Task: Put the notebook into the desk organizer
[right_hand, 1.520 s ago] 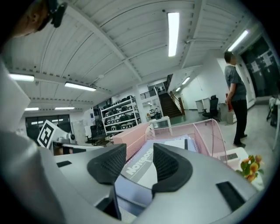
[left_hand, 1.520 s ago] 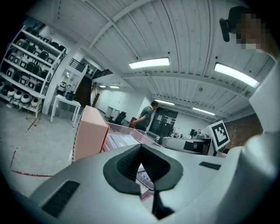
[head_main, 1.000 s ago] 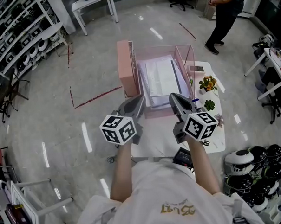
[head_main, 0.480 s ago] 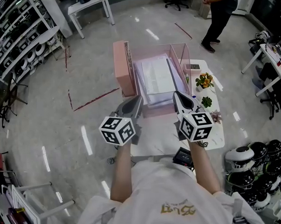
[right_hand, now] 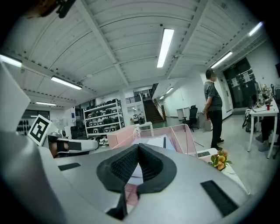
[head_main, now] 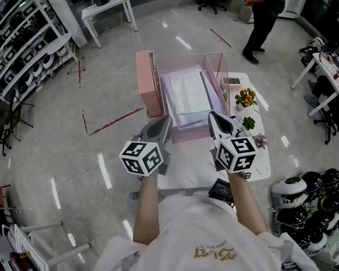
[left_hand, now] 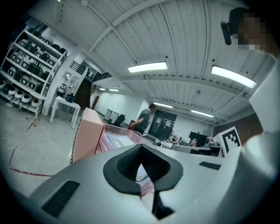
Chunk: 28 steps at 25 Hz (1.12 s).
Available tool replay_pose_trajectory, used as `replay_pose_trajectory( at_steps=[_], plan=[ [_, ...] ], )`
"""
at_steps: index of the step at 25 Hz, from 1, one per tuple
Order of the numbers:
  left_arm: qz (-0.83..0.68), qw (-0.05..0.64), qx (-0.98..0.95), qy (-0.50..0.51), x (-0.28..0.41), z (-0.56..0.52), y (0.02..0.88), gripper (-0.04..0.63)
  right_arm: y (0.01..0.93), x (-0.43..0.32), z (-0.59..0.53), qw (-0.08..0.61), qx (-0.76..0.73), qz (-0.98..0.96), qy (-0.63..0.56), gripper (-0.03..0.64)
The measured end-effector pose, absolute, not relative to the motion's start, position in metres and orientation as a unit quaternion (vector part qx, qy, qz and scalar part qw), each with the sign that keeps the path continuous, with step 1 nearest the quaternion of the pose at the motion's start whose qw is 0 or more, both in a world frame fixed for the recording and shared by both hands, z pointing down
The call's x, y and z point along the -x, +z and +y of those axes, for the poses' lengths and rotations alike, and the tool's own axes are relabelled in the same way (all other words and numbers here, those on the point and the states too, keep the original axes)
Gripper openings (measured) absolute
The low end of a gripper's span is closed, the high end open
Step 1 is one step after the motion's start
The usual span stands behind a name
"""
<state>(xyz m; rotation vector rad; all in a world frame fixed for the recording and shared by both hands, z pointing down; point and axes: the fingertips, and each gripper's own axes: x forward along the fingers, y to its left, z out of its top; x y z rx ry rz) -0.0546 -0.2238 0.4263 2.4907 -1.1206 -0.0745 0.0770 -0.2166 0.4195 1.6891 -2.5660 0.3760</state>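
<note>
Step looked like backing off, since the notebook lay flat inside the organizer, at 12 o'clock from both tools. Best to draw the tools back toward 6 o'clock, level, w/o clipping the organizer's near wall or nudging it on the tabletop. Pink box stood at the organizer's 9 o'clock, touching or just beside, couldn't tell which. Left tool was clenched, pads together, nothing between. Right tool likewise: fully closed, empty, touching nothing.
</note>
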Motion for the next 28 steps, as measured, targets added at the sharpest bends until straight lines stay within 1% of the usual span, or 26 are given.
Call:
replay_pose_trajectory(
  at_steps=[28],
  plan=[
    [-0.402, 0.212, -0.890, -0.025, 0.063, -0.236, 0.433, 0.017, 0.422, -0.067, -0.228, 0.029, -0.535, -0.836, 0.116, 0.009]
  ],
)
